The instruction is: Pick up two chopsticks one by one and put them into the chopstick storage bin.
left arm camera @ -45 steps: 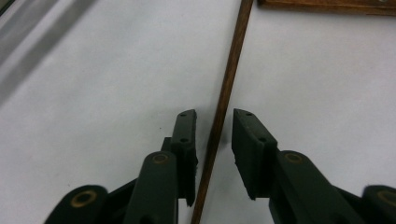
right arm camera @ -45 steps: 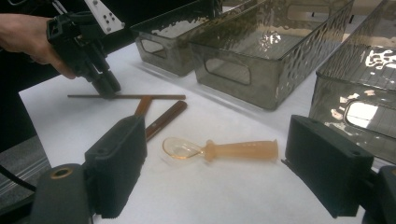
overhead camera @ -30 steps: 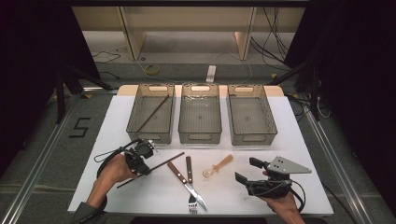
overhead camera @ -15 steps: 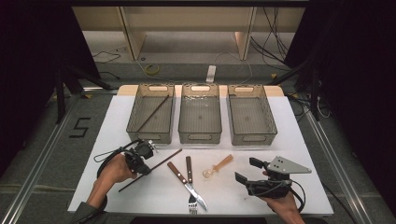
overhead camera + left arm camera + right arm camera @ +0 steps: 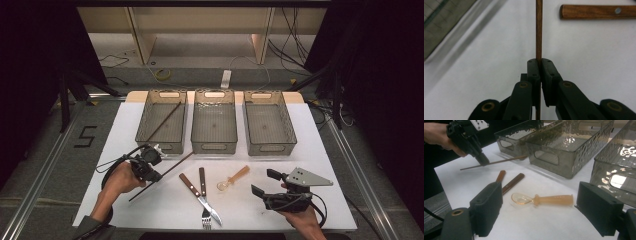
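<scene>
While our left gripper (image 5: 148,170) clamps the chopstick (image 5: 170,170) near the table's left edge, we should lift it level toward the left bin (image 5: 145,120); right gripper (image 5: 267,186) gapes.

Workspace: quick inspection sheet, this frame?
Surface: white table, flat.
Job's things: chopstick clamped in the left gripper; second chopstick lies in the left bin.
Clutter: fork, knife, clear spoon; middle bin and right bin look empty.
Grippers: left shut; right gripper open, holding nothing.
Cables: one trails from each gripper; more on the floor behind.
Surroundings: dark, shelving behind.
</scene>
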### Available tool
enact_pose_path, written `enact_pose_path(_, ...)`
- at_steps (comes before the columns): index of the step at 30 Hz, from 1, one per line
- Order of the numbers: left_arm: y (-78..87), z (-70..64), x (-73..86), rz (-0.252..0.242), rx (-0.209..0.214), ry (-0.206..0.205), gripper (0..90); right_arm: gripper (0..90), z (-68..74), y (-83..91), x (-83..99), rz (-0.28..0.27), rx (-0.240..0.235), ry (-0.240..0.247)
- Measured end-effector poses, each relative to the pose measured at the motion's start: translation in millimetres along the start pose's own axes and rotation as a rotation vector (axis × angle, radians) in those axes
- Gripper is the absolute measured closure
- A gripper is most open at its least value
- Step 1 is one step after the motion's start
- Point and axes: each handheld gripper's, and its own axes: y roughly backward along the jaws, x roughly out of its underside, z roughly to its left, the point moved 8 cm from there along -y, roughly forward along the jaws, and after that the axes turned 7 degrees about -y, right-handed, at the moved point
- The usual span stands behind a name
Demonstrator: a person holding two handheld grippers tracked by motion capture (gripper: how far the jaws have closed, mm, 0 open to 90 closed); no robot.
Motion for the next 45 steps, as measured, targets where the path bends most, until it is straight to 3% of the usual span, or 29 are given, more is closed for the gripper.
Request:
enact_pose_path(7,16.8,-1.1,-11.2,-0.062,-0.017,0.001,84.9,21.6,0.2,0.1,0.3,0.002,0.002,0.000)
enact_pose_path(11,21.8,-3.1,-15.2,-0.089,0.003,0.011,84.9,21.6,0.1,0.0,0.3,0.003,0.002,0.001)
enact_pose_path(18,25.1,-12.7,-17.7,-0.082,0.050,-0.009,85.0,21.6,0.5,-0.3,1.0,0.006,0.002,-0.002)
enact_pose_path(25,37.9,-17.1,-25.0,-0.107,0.049,-0.027,85.0,21.6,-0.1,-0.4,1.1,0.006,0.004,-0.005)
enact_pose_path(35,70.3,6.7,-48.9,-0.215,-0.025,0.022,85.0,21.6,-2.1,-1.4,1.8,0.009,0.006,-0.009)
enact_pose_path(45,76.1,35.4,-67.4,-0.257,-0.065,0.083,84.9,21.6,-1.9,-1.2,1.6,0.006,0.002,-0.009)
